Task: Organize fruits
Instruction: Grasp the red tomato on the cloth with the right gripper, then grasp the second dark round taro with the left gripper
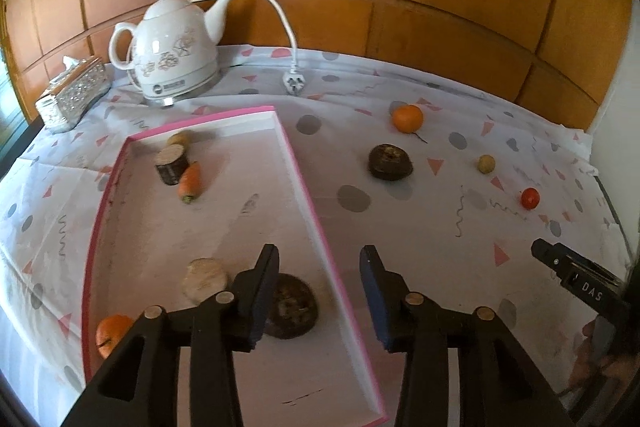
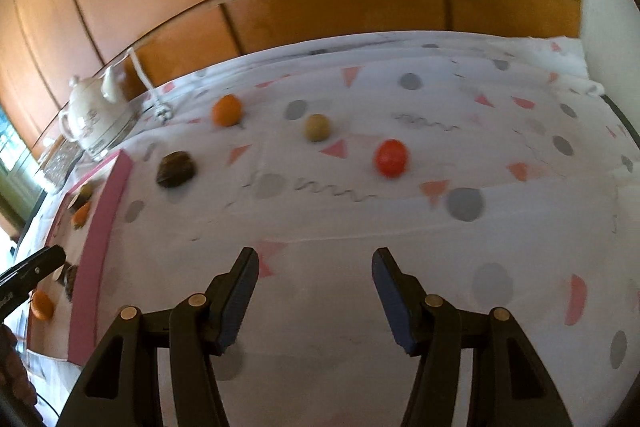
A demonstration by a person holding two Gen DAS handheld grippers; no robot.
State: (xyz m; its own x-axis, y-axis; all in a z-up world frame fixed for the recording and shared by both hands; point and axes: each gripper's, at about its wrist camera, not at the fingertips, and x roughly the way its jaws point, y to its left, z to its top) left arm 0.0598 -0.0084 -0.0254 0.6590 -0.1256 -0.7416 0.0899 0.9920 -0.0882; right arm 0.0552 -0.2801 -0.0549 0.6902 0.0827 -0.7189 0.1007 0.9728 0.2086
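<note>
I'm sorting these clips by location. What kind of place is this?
Probably a home dining or kitchen table: an electric ceramic kettle and a tissue box stand on a patterned tablecloth, with wooden cabinet panelling behind.

Tongs (image 2: 314, 297) parted, empty, over patterned tabletop (image 2: 400, 227). Beyond: tomato (image 2: 391, 158), small tan fruit (image 2: 317, 127), orange (image 2: 227, 111), dark fruit (image 2: 176, 169). At left: pink tray (image 2: 102, 227), kettle (image 2: 94, 123).
</note>
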